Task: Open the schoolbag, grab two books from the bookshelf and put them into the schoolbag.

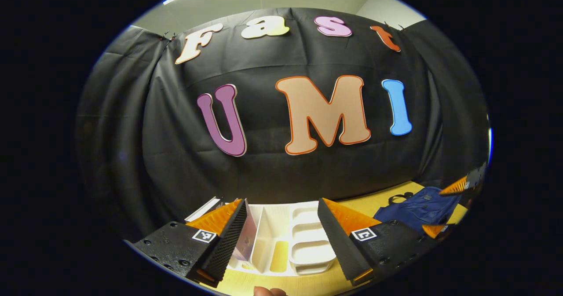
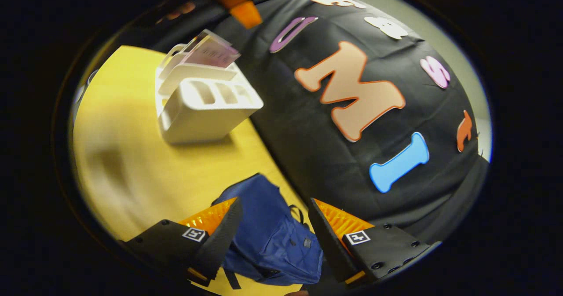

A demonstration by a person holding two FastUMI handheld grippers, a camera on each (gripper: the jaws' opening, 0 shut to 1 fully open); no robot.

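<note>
A white bookshelf [image 1: 281, 239] stands on the yellow table just past my open left gripper [image 1: 281, 219], with a pale purple book [image 1: 247, 234] leaning in its left slot by my left finger. The blue schoolbag [image 1: 420, 208] lies flat at the right, and the other gripper [image 1: 459, 186] hovers over it. In the right gripper view, the schoolbag [image 2: 272, 234] lies directly below my open right gripper [image 2: 275, 219], nothing between its fingers. The bookshelf [image 2: 202, 107] with the book [image 2: 211, 49] sits farther off, upper left; part of the left gripper [image 2: 239, 5] shows above it.
The yellow table [image 2: 127, 164] runs up to the black cloth wall [image 1: 281, 173] right behind the bookshelf and the bag. A fingertip [image 1: 268, 291] shows at the bottom edge of the left gripper view.
</note>
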